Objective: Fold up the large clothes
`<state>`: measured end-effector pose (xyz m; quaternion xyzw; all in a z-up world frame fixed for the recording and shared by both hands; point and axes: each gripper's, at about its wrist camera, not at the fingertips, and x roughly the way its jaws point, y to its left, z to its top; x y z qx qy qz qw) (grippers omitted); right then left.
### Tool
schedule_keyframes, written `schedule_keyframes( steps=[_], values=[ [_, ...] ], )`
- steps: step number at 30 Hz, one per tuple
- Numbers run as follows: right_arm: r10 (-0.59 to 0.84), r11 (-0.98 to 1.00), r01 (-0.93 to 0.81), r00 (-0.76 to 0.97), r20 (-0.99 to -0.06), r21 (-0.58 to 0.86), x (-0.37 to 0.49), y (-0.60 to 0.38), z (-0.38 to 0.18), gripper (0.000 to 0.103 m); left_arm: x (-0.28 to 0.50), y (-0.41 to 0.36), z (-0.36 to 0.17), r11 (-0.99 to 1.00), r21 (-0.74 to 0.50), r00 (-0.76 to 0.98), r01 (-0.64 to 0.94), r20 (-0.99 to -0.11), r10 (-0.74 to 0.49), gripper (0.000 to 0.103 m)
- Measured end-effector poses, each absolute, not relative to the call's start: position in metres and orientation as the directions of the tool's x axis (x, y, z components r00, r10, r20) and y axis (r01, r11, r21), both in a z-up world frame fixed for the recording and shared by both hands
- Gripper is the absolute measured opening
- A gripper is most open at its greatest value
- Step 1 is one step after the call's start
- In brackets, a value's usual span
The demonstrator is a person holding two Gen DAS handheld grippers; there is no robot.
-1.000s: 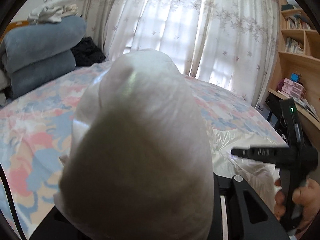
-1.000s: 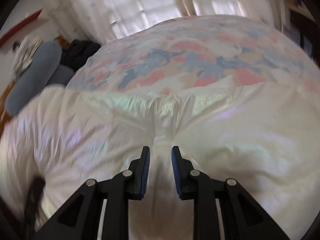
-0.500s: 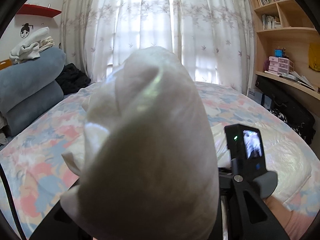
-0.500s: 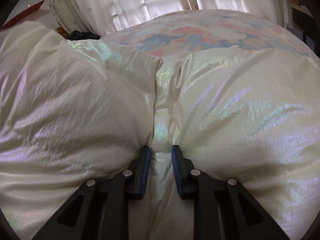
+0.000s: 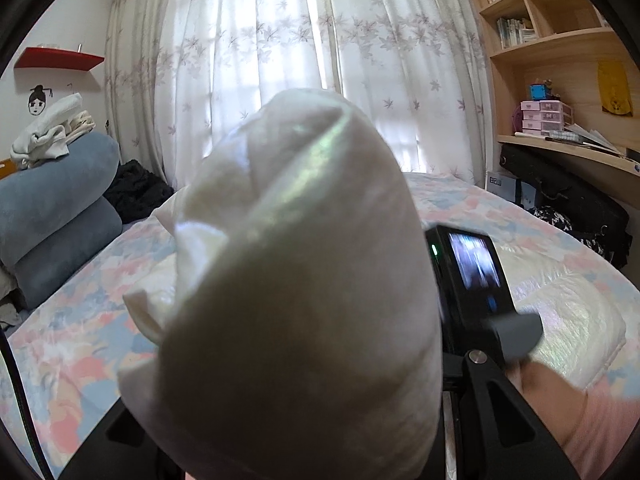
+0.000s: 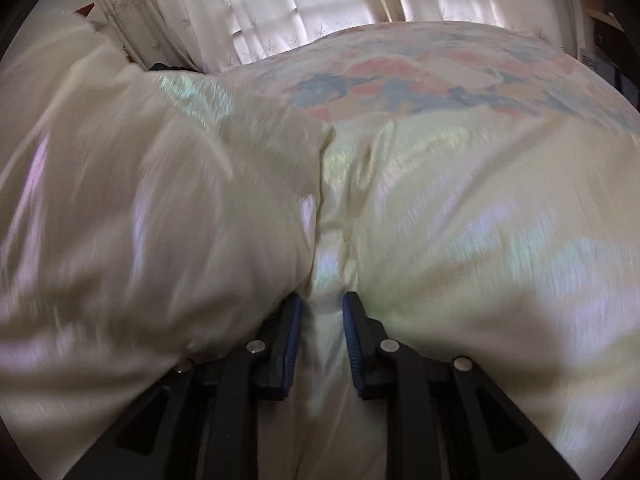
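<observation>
A puffy cream-white jacket with a pearly sheen (image 5: 304,280) fills the left wrist view. It bulges up over my left gripper and hides both fingers; the fabric appears held there. In the right wrist view the same jacket (image 6: 480,220) spreads over the bed. My right gripper (image 6: 322,320) is shut on a fold of the jacket between its blue pads (image 6: 294,320). The right gripper's camera body (image 5: 472,280) shows in the left wrist view, just right of the raised fabric.
The bed has a pastel flowered sheet (image 5: 60,320). Folded blue blankets (image 5: 52,208) with white clothes on top lie at the left. A black bundle (image 5: 136,188) sits by the curtains (image 5: 300,40). Wooden shelves and a desk (image 5: 560,80) stand at the right.
The left gripper has lifted and tilted up with the jacket, showing more curtain. The right gripper has come in close beside it, and jacket fabric now piles up at its left.
</observation>
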<state>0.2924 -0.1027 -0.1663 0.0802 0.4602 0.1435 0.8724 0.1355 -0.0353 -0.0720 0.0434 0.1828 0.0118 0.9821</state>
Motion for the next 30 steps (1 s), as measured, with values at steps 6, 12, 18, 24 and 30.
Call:
schedule_keyframes(
  steps=[6,12,18,24,30],
  values=[
    [0.313,0.945,-0.103,0.571,-0.759,0.311,0.345,-0.116,-0.152,0.022,0.135,-0.042,-0.069,0.994,0.109,0.938,0.007,-0.344,0.031,0.031],
    [0.305,0.946,-0.078,0.548,-0.779,0.315,0.381,-0.108,-0.17,0.021,0.142,-0.045,-0.071,0.993,0.113,0.935,0.018,-0.354,0.023,0.031],
    [0.329,0.938,-0.086,0.519,-0.789,0.335,0.376,-0.113,-0.167,0.021,0.14,-0.05,-0.065,0.994,0.102,0.934,0.03,-0.356,0.009,0.032],
    [0.35,0.934,-0.117,0.484,-0.802,0.337,0.324,-0.12,-0.158,0.022,0.141,-0.056,-0.061,0.994,0.103,0.924,0.025,-0.382,0.016,0.033],
    [0.373,0.928,-0.2,0.482,-0.792,0.315,0.235,-0.134,-0.159,0.022,0.141,-0.067,-0.054,0.994,0.099,0.915,0.034,-0.402,0.009,0.033]
  ],
)
